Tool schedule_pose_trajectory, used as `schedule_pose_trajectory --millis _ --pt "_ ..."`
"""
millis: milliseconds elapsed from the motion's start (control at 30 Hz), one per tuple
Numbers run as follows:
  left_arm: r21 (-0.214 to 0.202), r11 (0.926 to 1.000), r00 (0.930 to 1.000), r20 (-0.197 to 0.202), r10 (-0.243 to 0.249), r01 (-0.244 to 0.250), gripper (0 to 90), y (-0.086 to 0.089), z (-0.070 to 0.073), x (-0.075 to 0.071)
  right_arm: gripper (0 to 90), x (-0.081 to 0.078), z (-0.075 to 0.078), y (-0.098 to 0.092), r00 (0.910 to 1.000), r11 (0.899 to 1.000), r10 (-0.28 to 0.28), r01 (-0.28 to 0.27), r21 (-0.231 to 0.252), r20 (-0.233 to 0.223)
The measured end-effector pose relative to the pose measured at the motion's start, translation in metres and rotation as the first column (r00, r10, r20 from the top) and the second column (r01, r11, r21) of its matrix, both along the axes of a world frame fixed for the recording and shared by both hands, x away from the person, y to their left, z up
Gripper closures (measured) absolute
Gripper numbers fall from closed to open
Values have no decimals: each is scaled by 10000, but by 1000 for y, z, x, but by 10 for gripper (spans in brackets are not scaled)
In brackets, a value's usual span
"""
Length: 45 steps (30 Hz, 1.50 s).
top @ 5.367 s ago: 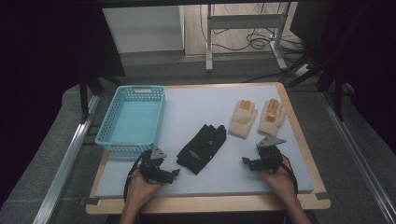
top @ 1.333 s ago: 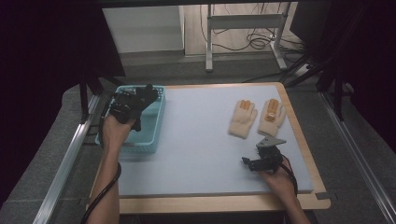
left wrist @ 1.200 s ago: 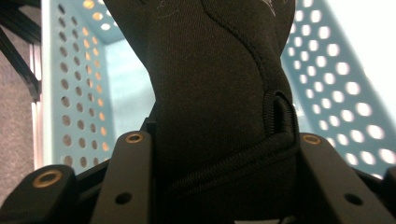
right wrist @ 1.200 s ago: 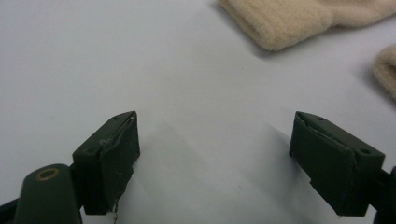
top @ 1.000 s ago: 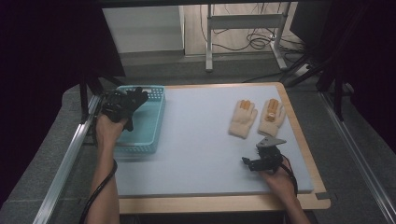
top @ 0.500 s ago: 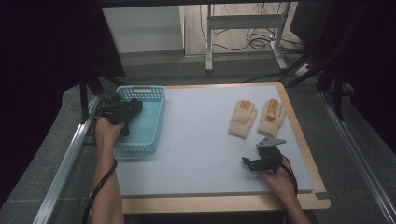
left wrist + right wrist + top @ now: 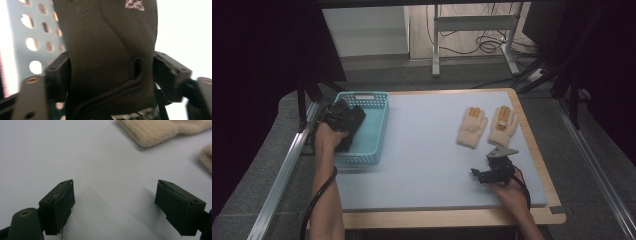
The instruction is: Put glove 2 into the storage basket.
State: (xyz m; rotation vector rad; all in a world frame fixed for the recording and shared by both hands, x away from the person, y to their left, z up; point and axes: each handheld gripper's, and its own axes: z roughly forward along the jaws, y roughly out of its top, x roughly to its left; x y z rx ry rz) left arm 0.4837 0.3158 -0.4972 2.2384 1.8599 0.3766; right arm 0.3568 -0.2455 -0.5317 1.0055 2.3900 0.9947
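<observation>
High view: at the left of the frame the left gripper [image 7: 343, 116] hangs over the near left part of the blue basket [image 7: 379, 125], with the black glove [image 7: 349, 135] under it, down inside the basket. Its jaws have just been opening, so this reads as the letting-go of the glove. At the right of the frame the two tan gloves [image 7: 488, 125] lie side by side on the pale mat [image 7: 427, 145], untouched, and the right gripper [image 7: 477, 173] rests on the mat just below them at lower right

Left gripper view: the black glove [image 7: 110, 57] fills the middle of the frame between the two jaws, which stand apart at either side of it; whether the pads press on the cloth I cannot tell for sure, though the hold looks slack. The basket's perforated wall [image 7: 32, 42] shows at upper left

Right gripper view: the jaws stand wide with bare mat [image 7: 105, 170] between them, holding nothing. One tan glove's cuff [image 7: 152, 131] lies at the top of the frame, near but apart

My judgement: the black glove is as good as delivered; both tan gloves are left to fetch
</observation>
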Motion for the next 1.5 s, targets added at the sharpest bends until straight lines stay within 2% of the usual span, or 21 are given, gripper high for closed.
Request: schedule_pose_trajectory --millis 100,200,333,433,533,600,733,800,867,1000,1133,1200,1233,1333,1433,1467,1500 --pt "-430 9991 9999 124 -27 32 122 1 3 -3 157 0 0 0 10000 10000 0 0 -2 0" --pt "-680 9977 9992 405 4 24 82 3 7 -7 157 0 0 0 10000 10000 -1 1 -3 0" --pt "-1372 9903 9968 791 -96 204 56 7 14 -13 157 0 0 0 10000 10000 0 0 -3 0" --pt "-1881 9815 9917 1281 -101 343 47 9 20 -19 157 0 0 0 10000 10000 0 0 -2 1" --pt "-2221 9735 9859 1664 -174 547 45 8 23 -23 157 0 0 0 10000 10000 0 0 -3 0" --pt "-2383 9682 9821 1860 -308 755 41 4 24 -25 157 0 0 0 10000 10000 -1 1 -1 -1" --pt "-2361 9646 9729 2223 -638 1172 31 -4 27 -29 157 0 0 0 10000 10000 -2 2 -1 -1" --pt "-2333 9617 9631 2565 -819 1439 23 -9 30 -31 157 0 0 0 10000 10000 0 0 -3 -3" --pt "-2450 9550 9554 2794 -955 1671 17 -15 32 -34 157 0 0 0 10000 10000 -3 3 -2 -2" --pt "-2669 9362 9363 3235 -1366 2288 8 -31 37 -42 157 0 0 0 10000 10000 -2 2 -7 -3" --pt "-2529 9222 9102 3693 -1876 2927 0 -51 44 -52 157 0 0 0 10000 10000 1 -1 -5 -5" --pt "-2454 9146 8938 3979 -2071 3212 0 -60 48 -57 157 0 0 0 10000 10000 1 -1 -7 -5" --pt "-2457 9085 8851 4110 -2183 3381 0 -65 51 -61 157 0 0 0 10000 10000 0 0 -11 -3" --pt "-2469 8953 8662 4395 -2375 3708 0 -77 56 -68 157 0 0 0 10000 10000 2 -2 -12 0" --pt "-2470 8792 8461 4645 -2617 4075 0 -89 61 -77 157 0 0 0 10000 10000 -3 3 -10 -8" --pt "-2424 8715 8353 4752 -2764 4262 0 -94 62 -81 157 0 0 0 10000 10000 -2 2 -12 -6" --pt "-2406 8648 8280 4811 -2881 4407 0 -99 63 -84 157 0 0 0 10000 10000 -3 3 -12 -6"
